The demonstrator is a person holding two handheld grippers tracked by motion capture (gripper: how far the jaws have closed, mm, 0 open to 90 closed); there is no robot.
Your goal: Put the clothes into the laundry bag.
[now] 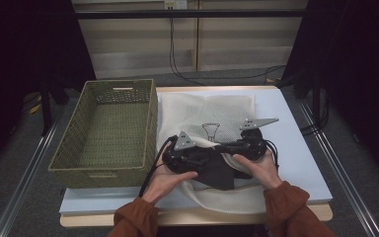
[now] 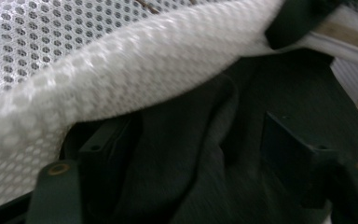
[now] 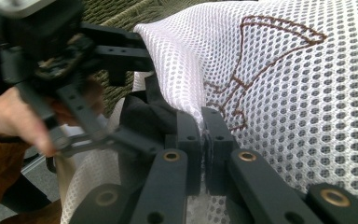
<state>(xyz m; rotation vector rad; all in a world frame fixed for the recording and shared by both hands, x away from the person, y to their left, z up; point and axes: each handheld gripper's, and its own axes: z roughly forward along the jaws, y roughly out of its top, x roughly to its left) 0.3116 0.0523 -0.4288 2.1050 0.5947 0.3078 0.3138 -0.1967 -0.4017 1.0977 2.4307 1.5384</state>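
Mesh bag point(image 1: 212, 118) lies flat on the table point(image 1: 296, 148) at the centre of the high view, its mouth toward me, with a dark cloth point(image 1: 217, 173) half in that mouth at lower centre. The wicker basket point(image 1: 108, 128) sits just beside the bag on the left of the frame.

My right gripper point(image 3: 204, 140) has its jaws pressed together on the bag's upper edge, pinching the mesh and lifting it like a lip. My left gripper point(image 2: 200, 154) has its jaws spread, the dark cloth lying loose between them under the raised mesh; the pads do not press on it.

I judge the step in hand to be stuffing the cloth into the bag: the left has let go partway in. Next, I think, I must take a fresh hold on the cloth nearer its trailing end and push it deeper, while the right holds the mouth up and open.
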